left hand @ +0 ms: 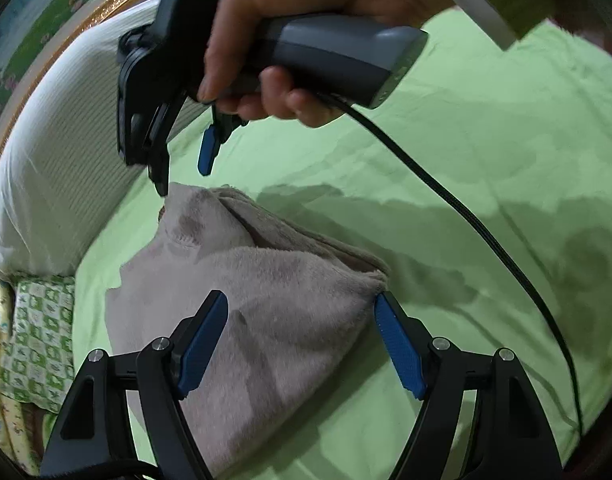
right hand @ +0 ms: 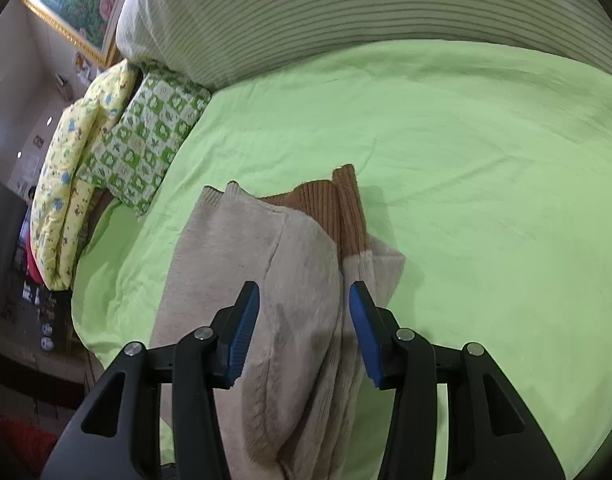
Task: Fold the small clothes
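Garment: beige fleece top (right hand: 265,280) lay partly folded on the green bed sheet (right hand: 486,160).
Left gripper (left hand: 301,344): jaws released, nothing grasped.
Right gripper (right hand: 303,332): jaws half-parted, astride the fold, apparently not clamping.
Advice: pinch both layers, keep edges aligned.

One fleece garment (right hand: 265,280), two grippers (left (left hand: 301,336), right (right hand: 303,328)), three pillows, one framed picture (right hand: 77,0).

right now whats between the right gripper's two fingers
The beige fleece garment passes under the gap between the right gripper's fingers, whose pads stand clear of it, in the right wrist view.
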A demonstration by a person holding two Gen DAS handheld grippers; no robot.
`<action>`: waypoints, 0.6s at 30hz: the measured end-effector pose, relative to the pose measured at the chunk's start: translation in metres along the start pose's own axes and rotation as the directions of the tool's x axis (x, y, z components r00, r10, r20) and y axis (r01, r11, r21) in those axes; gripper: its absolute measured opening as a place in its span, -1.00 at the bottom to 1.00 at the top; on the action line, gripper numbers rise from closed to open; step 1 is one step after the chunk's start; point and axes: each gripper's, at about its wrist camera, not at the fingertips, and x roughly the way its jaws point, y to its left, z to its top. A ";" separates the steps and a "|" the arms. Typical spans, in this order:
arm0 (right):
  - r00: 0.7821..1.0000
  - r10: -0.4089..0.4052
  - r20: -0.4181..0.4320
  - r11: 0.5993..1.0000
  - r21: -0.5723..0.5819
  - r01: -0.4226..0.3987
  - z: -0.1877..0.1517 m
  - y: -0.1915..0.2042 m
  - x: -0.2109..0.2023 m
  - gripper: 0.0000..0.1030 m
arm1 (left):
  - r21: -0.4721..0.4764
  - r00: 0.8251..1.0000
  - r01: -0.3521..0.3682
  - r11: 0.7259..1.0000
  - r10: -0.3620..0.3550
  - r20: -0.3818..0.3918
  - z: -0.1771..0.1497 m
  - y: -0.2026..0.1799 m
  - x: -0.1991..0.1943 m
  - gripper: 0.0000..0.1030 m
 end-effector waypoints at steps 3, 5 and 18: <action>0.999 -0.009 -0.032 1.000 -0.025 0.008 0.006 -0.001 0.017 -0.07 | -0.007 1.000 -0.017 1.000 0.017 -0.020 0.001 -0.003 0.010 0.36; 0.998 -0.016 -0.056 0.999 -0.043 0.014 0.008 -0.002 0.027 -0.07 | -0.022 0.999 0.001 1.000 -0.002 -0.040 0.003 -0.003 0.016 -0.14; 0.999 0.051 0.016 0.989 -0.139 -0.048 0.041 0.003 0.010 -0.82 | -0.222 0.988 0.156 0.963 -0.153 0.029 0.033 0.037 0.014 -0.86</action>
